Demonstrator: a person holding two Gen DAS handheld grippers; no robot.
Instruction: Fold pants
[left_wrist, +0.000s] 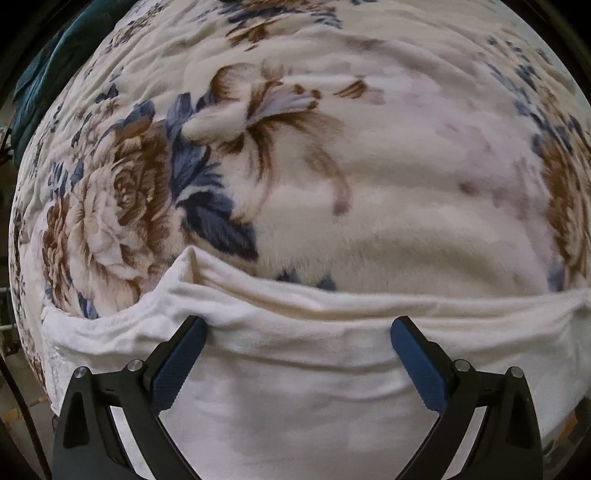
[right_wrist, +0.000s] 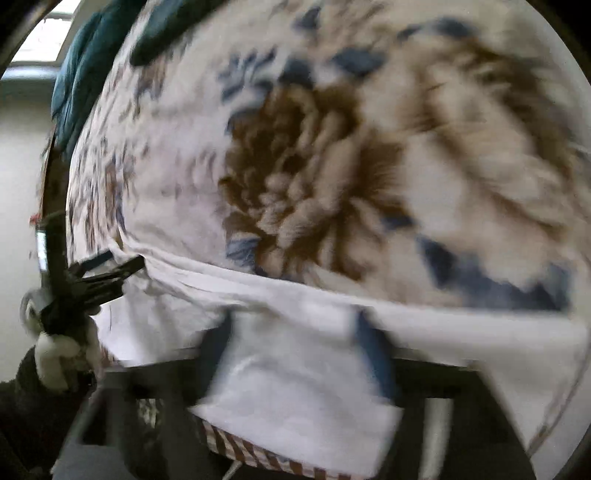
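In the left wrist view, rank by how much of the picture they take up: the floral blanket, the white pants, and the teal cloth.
1. Floral blanket, most of the frame.
2. White pants, though nearness to the camera enlarges them.
3. Teal cloth, only an edge showing.

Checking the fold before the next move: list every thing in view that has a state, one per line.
white pants: spread on the blanket, far edge rumpled, one corner peaked up.
floral blanket: laid out under the pants, lightly wrinkled.
left gripper: open, fingers straddling the pants' edge, not clamped.
right gripper: open over the pants; view blurred.
teal cloth: bunched at the blanket's far edge.
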